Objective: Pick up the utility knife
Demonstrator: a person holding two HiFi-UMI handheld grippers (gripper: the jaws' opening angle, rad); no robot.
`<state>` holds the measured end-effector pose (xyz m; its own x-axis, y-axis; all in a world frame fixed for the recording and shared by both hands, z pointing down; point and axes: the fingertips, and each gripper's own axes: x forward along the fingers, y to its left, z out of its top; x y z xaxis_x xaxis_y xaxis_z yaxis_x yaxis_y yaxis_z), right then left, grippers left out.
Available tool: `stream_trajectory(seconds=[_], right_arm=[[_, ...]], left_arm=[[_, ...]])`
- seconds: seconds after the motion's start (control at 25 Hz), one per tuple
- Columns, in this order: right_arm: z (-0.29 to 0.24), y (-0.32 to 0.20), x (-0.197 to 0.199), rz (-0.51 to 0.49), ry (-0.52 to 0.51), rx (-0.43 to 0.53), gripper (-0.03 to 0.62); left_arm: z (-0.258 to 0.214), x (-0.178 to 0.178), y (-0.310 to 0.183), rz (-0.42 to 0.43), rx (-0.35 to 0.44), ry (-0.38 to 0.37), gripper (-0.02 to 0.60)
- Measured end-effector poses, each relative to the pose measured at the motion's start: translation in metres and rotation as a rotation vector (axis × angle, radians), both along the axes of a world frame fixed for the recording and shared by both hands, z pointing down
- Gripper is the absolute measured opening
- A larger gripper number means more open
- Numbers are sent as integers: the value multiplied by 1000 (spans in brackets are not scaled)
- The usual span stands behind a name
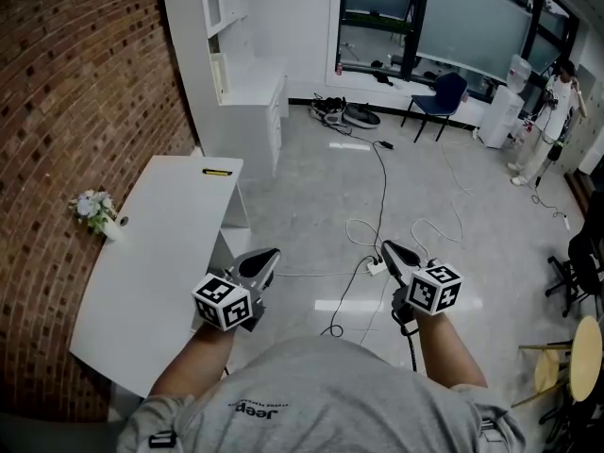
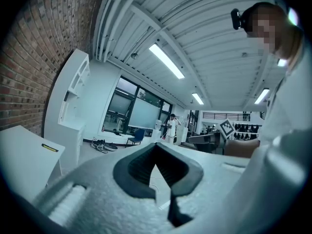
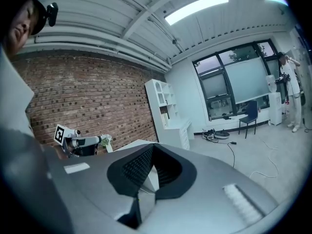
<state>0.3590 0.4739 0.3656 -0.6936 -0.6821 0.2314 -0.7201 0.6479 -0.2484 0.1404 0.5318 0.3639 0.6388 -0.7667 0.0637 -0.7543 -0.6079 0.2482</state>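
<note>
The utility knife (image 1: 217,172) is a small yellow and black bar lying at the far end of the white table (image 1: 151,253), well ahead of both grippers. In the left gripper view the knife (image 2: 49,147) shows on the table's corner at the left. My left gripper (image 1: 269,256) hangs beside the table's right edge, jaws shut and empty (image 2: 161,190). My right gripper (image 1: 389,250) is held over the floor to the right, its tips together with nothing between them (image 3: 138,193).
A small vase of flowers (image 1: 97,212) stands at the table's left edge by the brick wall. White shelving (image 1: 241,64) rises beyond the table. Cables (image 1: 377,225) trail over the floor, a blue chair (image 1: 439,97) and a person (image 1: 557,111) are far off.
</note>
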Motion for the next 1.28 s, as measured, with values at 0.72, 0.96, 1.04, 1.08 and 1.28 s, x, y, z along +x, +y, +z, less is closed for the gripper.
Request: stream_trajectory(seconds=[0.72, 0.96, 1.04, 1.08, 1.28], right_arm=[[12, -24, 41, -91, 6, 1, 9], [21, -65, 2, -85, 25, -12, 9], [23, -87, -17, -71, 29, -9, 9], [23, -99, -28, -62, 29, -5, 9], [13, -168, -100, -26, 14, 24, 9]], left_arm=[[9, 56, -12, -57, -7, -8, 0], [22, 20, -58, -30, -21, 15, 0], [27, -1, -82, -13, -19, 23, 0], [28, -13, -96, -5, -15, 27, 0], [28, -82, -175, 40, -2, 38, 0]])
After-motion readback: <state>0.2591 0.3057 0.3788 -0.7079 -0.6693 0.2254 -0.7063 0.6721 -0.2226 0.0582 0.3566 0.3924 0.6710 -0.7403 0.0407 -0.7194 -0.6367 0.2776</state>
